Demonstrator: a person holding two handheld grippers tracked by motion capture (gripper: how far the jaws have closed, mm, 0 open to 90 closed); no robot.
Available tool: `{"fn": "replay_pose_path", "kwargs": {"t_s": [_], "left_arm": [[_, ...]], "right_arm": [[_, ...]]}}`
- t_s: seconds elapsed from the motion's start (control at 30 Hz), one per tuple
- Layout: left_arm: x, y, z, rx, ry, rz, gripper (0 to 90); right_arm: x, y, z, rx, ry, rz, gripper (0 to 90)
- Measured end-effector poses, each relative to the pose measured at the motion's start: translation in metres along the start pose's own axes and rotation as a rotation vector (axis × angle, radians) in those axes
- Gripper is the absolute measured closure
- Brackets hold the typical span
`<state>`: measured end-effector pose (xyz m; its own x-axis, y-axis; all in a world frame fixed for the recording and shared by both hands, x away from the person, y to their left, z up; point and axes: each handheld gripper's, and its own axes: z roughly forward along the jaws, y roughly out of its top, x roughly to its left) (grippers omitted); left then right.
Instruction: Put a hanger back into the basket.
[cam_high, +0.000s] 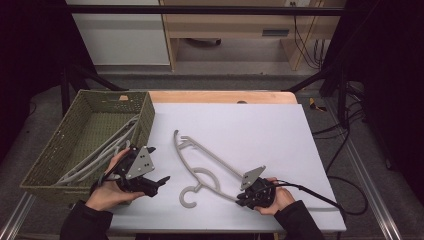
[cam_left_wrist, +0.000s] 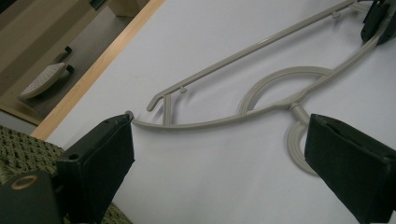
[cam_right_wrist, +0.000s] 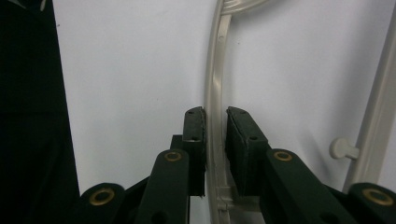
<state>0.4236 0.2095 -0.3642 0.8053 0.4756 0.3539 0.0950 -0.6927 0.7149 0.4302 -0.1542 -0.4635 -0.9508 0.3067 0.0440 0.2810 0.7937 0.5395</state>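
Grey plastic is what we have in hand: a clothes hanger (cam_high: 200, 165) lies flat on the white table cover (cam_high: 260, 130), its hook end toward us and its far shoulder reaching toward the green woven basket (cam_high: 145, 107). Our right gripper (cam_high: 242, 199) sits at the hanger's near shoulder. In the right gripper view its jaws straddle the hanger's curved bar (cam_right_wrist: 215, 93) almost closed; a thin gap shows on either side of the bar, so we judge the hold loose at best, the pads not pressing. Our left gripper (cam_high: 161, 181) hangs just beside the basket's near corner with its jaws spread wide and nothing between them; in the left gripper view the hanger's far end and its hook lie ahead of the two open pads.

We read this step as the hanger resting on the table under a slackened right grip. The basket already holds more grey hangers (cam_high: 107, 145), so the work looks like moving hangers between basket and table. Next, either the right jaws clamp firmly on the bar before any lift, or they spread fully and back straight off so the pads do not drag the hanger.

The basket wall stands close to the hanger's far tip, and the right gripper's cable (cam_high: 320, 195) trails over the cover at the right. The left gripper sits near the hook and could snag it.
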Motion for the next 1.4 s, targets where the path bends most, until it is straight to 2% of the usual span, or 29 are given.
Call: {"fn": "replay_pose_path", "kwargs": {"t_s": [0.03, 0.1, 0.17, 0.2, 0.23, 0.27, 0.37, 0.4, 0.43, 0.5, 0.57, 0.6, 0.73, 0.87, 0.9, 0.93, 1.0, 1.03, 1.07, 1.17, 1.23, 1.3, 1.33, 1.4], "left_arm": [[0.000, 0.000, 0.000, 0.000, 0.000, 0.000, 7.9], [0.001, 0.000, -0.001, -0.001, -0.003, -0.003, 8.0], [0.001, -0.001, -0.001, -0.003, -0.003, -0.006, 8.0], [0.001, -0.001, -0.001, -0.006, -0.006, -0.008, 8.0], [0.001, -0.001, -0.001, -0.006, -0.009, -0.006, 7.9], [0.001, -0.001, -0.001, -0.007, -0.011, -0.005, 7.9], [0.001, -0.001, -0.002, -0.009, -0.018, 0.005, 7.8], [0.001, -0.001, -0.002, -0.009, -0.020, 0.005, 7.7], [0.001, -0.001, -0.002, -0.009, -0.023, 0.009, 7.7], [0.001, -0.001, -0.003, -0.012, -0.028, 0.011, 7.6], [0.001, -0.001, -0.003, -0.012, -0.036, 0.019, 7.5], [0.000, -0.001, -0.003, -0.009, -0.041, 0.024, 7.4], [-0.002, 0.001, 0.000, 0.002, -0.055, 0.046, 7.3], [-0.006, 0.006, 0.005, 0.028, -0.051, 0.105, 7.6], [-0.009, 0.010, 0.009, 0.038, -0.052, 0.144, 8.3], [-0.009, 0.010, 0.009, 0.038, -0.052, 0.144, 8.7], [-0.011, 0.013, 0.012, 0.062, -0.040, 0.209, 9.2], [-0.013, 0.014, 0.013, 0.062, -0.035, 0.228, 10.1], [-0.015, 0.016, 0.016, 0.068, -0.024, 0.270, 11.0], [-0.021, 0.019, 0.024, 0.075, -0.029, 0.355, 15.7], [-0.023, 0.020, 0.029, 0.088, -0.033, 0.397, 20.8], [-0.025, 0.020, 0.035, 0.098, -0.040, 0.422, 28.3], [-0.026, 0.019, 0.038, 0.109, -0.035, 0.444, 28.3], [-0.028, 0.018, 0.041, 0.111, -0.037, 0.450, 33.1]], "right_arm": [[0.001, 0.001, 0.000, 0.019, -0.008, 0.005, 79.1], [0.001, 0.002, 0.000, 0.021, -0.014, 0.001, 82.1], [-0.001, 0.002, 0.000, 0.014, 0.014, -0.002, 82.6], [-0.002, 0.002, 0.000, 0.016, 0.013, 0.008, 82.6], [-0.006, 0.001, -0.002, 0.011, 0.044, 0.018, 82.7], [-0.006, 0.001, -0.002, 0.011, 0.044, 0.018, 82.7], [-0.009, 0.003, -0.008, -0.034, 0.072, 0.026, 82.9], [-0.009, 0.004, -0.014, -0.070, 0.096, 0.042, 83.0], [-0.009, 0.004, -0.014, -0.070, 0.096, 0.042, 83.0], [-0.008, 0.005, -0.024, -0.107, 0.114, 0.052, 83.0], [-0.009, 0.005, -0.033, -0.154, 0.138, 0.042, 83.1], [-0.008, 0.005, -0.037, -0.180, 0.146, 0.053, 83.1], [-0.007, 0.006, -0.051, -0.235, 0.178, 0.038, 83.0], [-0.003, 0.008, -0.057, -0.247, 0.200, 0.025, 83.0], [-0.001, 0.010, -0.058, -0.247, 0.216, 0.010, 83.0], [-0.001, 0.010, -0.058, -0.247, 0.216, 0.010, 83.0], [0.002, 0.012, -0.059, -0.242, 0.231, 0.000, 83.0], [0.003, 0.013, -0.059, -0.241, 0.237, -0.004, 83.0], [0.004, 0.013, -0.059, -0.242, 0.246, -0.006, 83.0], [0.006, 0.013, -0.057, -0.238, 0.267, -0.017, 83.0], [0.006, 0.013, -0.057, -0.231, 0.276, -0.018, 82.9], [0.008, 0.013, -0.057, -0.226, 0.285, -0.021, 82.9], [0.008, 0.013, -0.057, -0.226, 0.285, -0.021, 82.9], [0.009, 0.012, -0.057, -0.229, 0.297, -0.023, 82.9]]}}
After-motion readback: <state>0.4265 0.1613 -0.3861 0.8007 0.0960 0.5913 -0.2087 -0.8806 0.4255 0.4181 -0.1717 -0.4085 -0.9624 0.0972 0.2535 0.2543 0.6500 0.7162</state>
